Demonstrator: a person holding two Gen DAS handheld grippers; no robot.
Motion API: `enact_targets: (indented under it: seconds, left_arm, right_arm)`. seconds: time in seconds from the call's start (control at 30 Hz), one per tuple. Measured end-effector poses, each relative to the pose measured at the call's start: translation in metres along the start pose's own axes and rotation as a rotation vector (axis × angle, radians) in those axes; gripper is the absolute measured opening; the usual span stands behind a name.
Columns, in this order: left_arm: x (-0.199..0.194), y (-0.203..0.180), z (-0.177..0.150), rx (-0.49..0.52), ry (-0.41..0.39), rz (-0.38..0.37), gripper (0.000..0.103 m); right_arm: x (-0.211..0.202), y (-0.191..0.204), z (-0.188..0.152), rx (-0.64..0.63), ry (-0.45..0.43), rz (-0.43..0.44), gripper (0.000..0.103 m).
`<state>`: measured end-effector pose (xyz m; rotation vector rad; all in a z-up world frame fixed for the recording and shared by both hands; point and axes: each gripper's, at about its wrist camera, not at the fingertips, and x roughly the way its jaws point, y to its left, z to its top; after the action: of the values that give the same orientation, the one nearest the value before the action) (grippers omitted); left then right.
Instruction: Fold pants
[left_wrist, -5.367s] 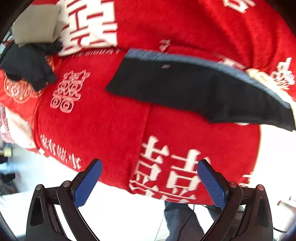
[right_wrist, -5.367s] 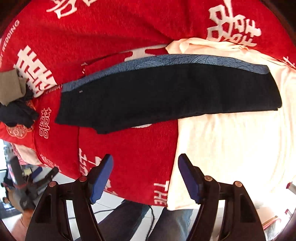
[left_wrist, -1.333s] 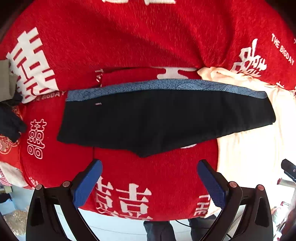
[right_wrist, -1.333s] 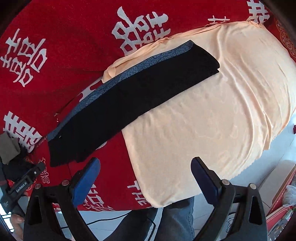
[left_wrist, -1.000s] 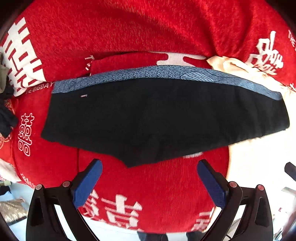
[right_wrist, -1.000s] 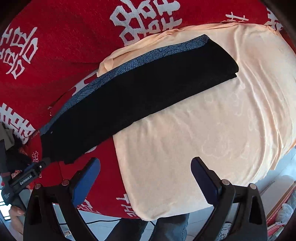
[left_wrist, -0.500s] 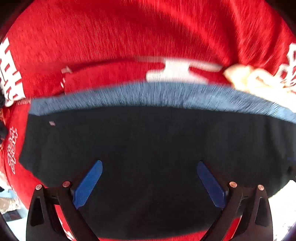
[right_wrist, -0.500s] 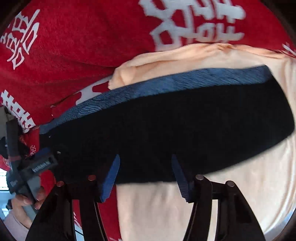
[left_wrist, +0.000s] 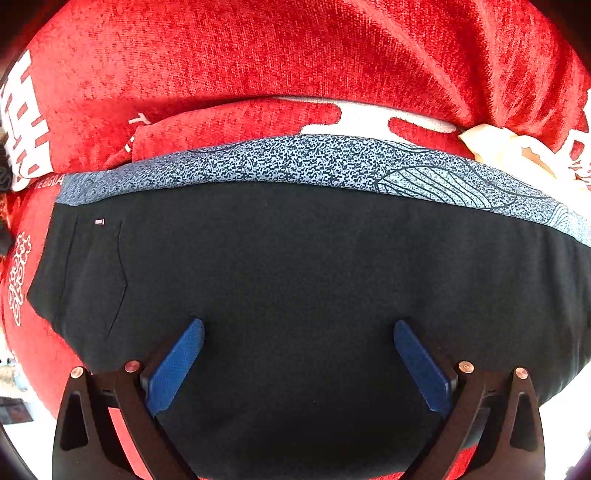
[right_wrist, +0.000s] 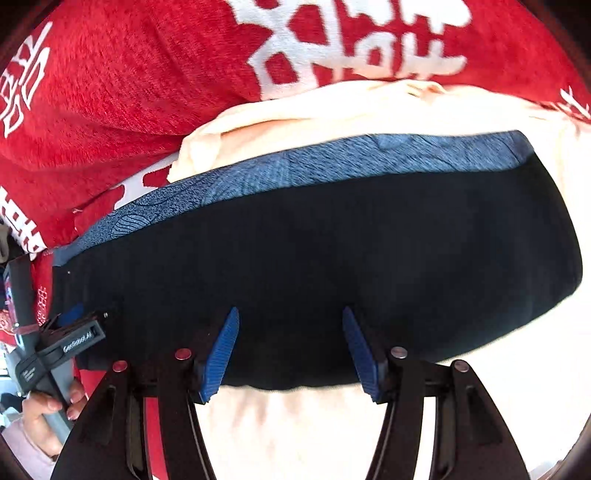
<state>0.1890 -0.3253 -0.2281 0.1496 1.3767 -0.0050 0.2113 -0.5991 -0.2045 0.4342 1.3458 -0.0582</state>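
The black pants (left_wrist: 295, 266) with a blue patterned side stripe (left_wrist: 314, 162) lie flat and lengthwise on the red blanket. My left gripper (left_wrist: 299, 332) is open, low over the pants near their waist end, with a blue pad on each side. My right gripper (right_wrist: 290, 321) is open, narrower, over the near edge of the pants (right_wrist: 332, 251) toward the leg end. The left gripper also shows in the right wrist view (right_wrist: 70, 332), at the pants' left end, held by a hand.
A red blanket with white characters (left_wrist: 258, 74) covers the surface. A cream cloth (right_wrist: 369, 424) lies under the leg end of the pants and spreads toward me. The pants' pocket seam (left_wrist: 110, 277) is at the left.
Both grippers have dropped down and forward onto the pants, which now fill both views. The right gripper's jaws have narrowed. The pants have not moved.
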Motion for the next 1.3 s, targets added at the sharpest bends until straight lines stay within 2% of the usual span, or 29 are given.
enact_targets:
  seconds: [0.33, 0.57, 0.7, 0.77, 0.93, 1.3]
  left_arm:
    - [0.001, -0.005, -0.004, -0.026, 0.007, 0.031, 0.103]
    - [0.000, -0.004, -0.007, -0.041, -0.012, 0.036, 0.103]
    - [0.000, -0.005, -0.008, -0.046, -0.010, 0.045, 0.103]
    - [0.000, -0.005, -0.009, -0.047, -0.008, 0.047, 0.103]
    - [0.000, -0.005, -0.008, -0.051, 0.003, 0.046, 0.103]
    - [0.000, -0.004, -0.007, -0.054, 0.003, 0.049, 0.103]
  right_arm:
    - [0.004, -0.002, -0.002, -0.014, 0.007, 0.027, 0.072]
    - [0.001, -0.003, 0.002, -0.028, 0.031, 0.037, 0.072]
    - [-0.014, -0.013, 0.004, -0.022, -0.013, -0.023, 0.073]
    - [-0.015, -0.023, 0.005, -0.007, -0.017, -0.037, 0.078]
    - [-0.009, -0.050, -0.001, 0.044, 0.026, -0.013, 0.078]
    - [-0.005, -0.048, -0.001, 0.022, 0.049, -0.015, 0.079]
